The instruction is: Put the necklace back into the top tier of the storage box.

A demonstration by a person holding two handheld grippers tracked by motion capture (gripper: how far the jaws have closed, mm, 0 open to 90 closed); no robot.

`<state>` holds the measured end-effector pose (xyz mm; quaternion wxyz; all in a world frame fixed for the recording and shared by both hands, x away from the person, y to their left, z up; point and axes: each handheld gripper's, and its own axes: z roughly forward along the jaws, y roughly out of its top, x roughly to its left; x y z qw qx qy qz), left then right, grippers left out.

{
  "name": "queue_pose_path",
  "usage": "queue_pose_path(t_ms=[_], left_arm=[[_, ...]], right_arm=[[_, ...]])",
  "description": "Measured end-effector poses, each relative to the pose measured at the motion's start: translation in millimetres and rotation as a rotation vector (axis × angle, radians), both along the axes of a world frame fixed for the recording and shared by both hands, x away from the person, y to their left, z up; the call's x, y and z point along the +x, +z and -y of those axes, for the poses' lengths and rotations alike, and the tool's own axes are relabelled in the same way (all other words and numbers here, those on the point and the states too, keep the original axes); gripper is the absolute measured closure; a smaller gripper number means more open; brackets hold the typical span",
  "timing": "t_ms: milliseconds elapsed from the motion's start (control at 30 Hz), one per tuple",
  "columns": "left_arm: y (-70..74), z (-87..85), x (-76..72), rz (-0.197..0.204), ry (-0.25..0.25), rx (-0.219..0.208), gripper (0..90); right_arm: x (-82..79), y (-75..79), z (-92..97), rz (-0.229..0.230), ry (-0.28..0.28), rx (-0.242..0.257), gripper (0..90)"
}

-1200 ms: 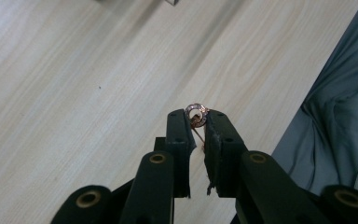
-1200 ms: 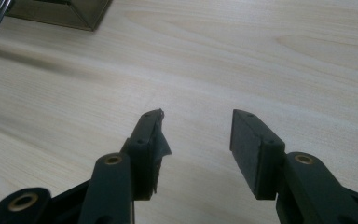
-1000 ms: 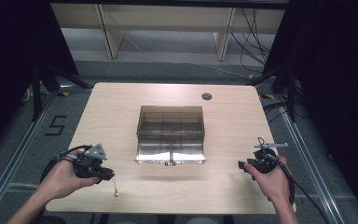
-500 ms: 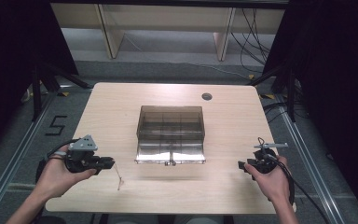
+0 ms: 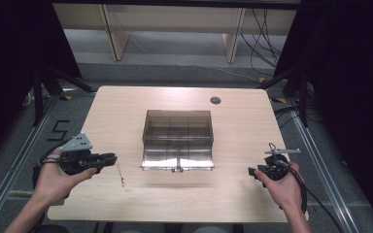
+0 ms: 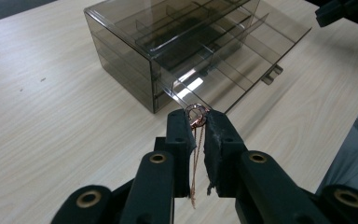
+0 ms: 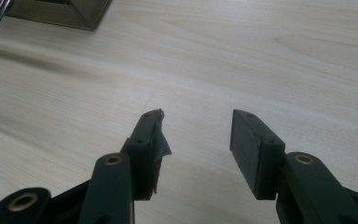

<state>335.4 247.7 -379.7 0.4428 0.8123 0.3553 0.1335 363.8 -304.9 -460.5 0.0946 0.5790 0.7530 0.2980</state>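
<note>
Necklace (image 6: 196, 122) — a thin copper-coloured chain with a small ring — is pinched by that ring at the very tips of the left gripper (image 6: 197, 119), its loose length dangling above the table (image 5: 126, 116). Such a shallow nip could let it slip, or the swinging tail could snag the open drawer (image 5: 177, 156) of the smoky organiser box (image 6: 135, 35). Right gripper (image 7: 196, 126) waits wide apart, holding nothing, well off to the side.
</note>
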Motion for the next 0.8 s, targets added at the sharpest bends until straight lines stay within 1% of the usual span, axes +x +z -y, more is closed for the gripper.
queue_pose_path(t_ms=[67, 100, 200, 233, 267, 300, 333, 367, 400, 433, 467, 500, 533, 567, 600, 633, 667, 700, 733, 800], left_arm=[[1.9, -0.7, -0.7, 0.002, 0.008, 0.001, 79.8], [3.4, -0.9, -0.8, 0.011, 0.011, -0.011, 79.8], [5.4, -1.5, -0.7, 0.017, 0.012, -0.017, 79.8], [5.6, -1.4, -0.6, 0.027, 0.017, -0.021, 79.8], [6.9, -1.7, -0.2, 0.02, 0.016, -0.018, 79.7], [8.5, -1.9, 0.1, 0.013, 0.018, -0.024, 79.8], [9.2, -2.3, 0.5, 0.02, 0.019, -0.019, 79.8], [10.5, -2.4, 0.7, 0.015, 0.021, -0.02, 79.8], [10.5, -2.4, 0.7, 0.015, 0.021, -0.02, 79.8], [11.0, -1.9, 0.9, 0.028, 0.025, -0.031, 79.8], [11.9, -2.2, 1.5, 0.03, 0.019, -0.035, 79.8], [11.9, -2.2, 1.5, 0.03, 0.019, -0.035, 79.8], [13.4, -2.0, 1.2, 0.022, 0.022, -0.03, 79.8], [13.6, -1.8, 1.7, 0.023, 0.017, -0.049, 79.8], [13.6, -1.8, 1.7, 0.023, 0.017, -0.049, 79.8], [14.7, -2.1, 1.5, 0.034, 0.022, -0.047, 79.8], [15.7, -2.1, 1.3, 0.045, 0.031, -0.049, 79.8], [16.0, -2.5, 1.5, 0.051, 0.03, -0.063, 79.8], [16.3, -2.5, 1.3, 0.064, 0.04, -0.07, 79.8], [17.2, -3.4, 1.5, 0.061, 0.038, -0.078, 79.8]], right_arm=[[-0.1, 0.0, 0.2, 0.0, 0.001, -0.001, 54.3], [-0.1, -0.1, 0.1, 0.0, 0.001, 0.0, 54.3], [0.0, 0.1, 0.1, 0.0, 0.0, 0.0, 54.3], [0.0, 0.1, 0.1, 0.0, 0.0, 0.0, 54.3], [0.0, -0.1, -0.2, 0.003, -0.003, -0.001, 54.3], [0.0, 0.1, -0.1, 0.001, 0.0, 0.0, 54.3], [-0.1, 0.1, -0.1, 0.001, 0.0, 0.001, 54.3], [-0.1, 0.1, -0.1, 0.003, 0.0, 0.0, 54.3], [0.0, -0.5, -0.6, 0.015, -0.007, 0.001, 54.3], [0.0, -1.9, -2.1, 0.039, -0.028, -0.009, 54.3], [-0.1, -1.6, -2.3, 0.04, -0.035, -0.021, 54.4], [-0.1, -1.6, -2.3, 0.04, -0.035, -0.021, 54.4], [-0.4, -0.5, -4.1, 0.033, -0.054, 0.001, 54.4], [-0.3, -0.4, -1.6, 0.038, -0.031, -0.023, 54.4], [-0.3, -0.4, -1.6, 0.038, -0.031, -0.023, 54.4], [-0.5, 0.9, -0.9, 0.023, -0.022, -0.027, 54.5], [-0.5, 2.4, 0.3, 0.01, -0.006, -0.057, 54.4], [-0.6, 2.3, 0.1, 0.01, -0.009, -0.057, 54.5], [-0.6, 2.4, 0.2, 0.008, -0.008, -0.056, 54.4], [-0.6, 2.4, 0.3, 0.009, -0.008, -0.057, 54.5]])
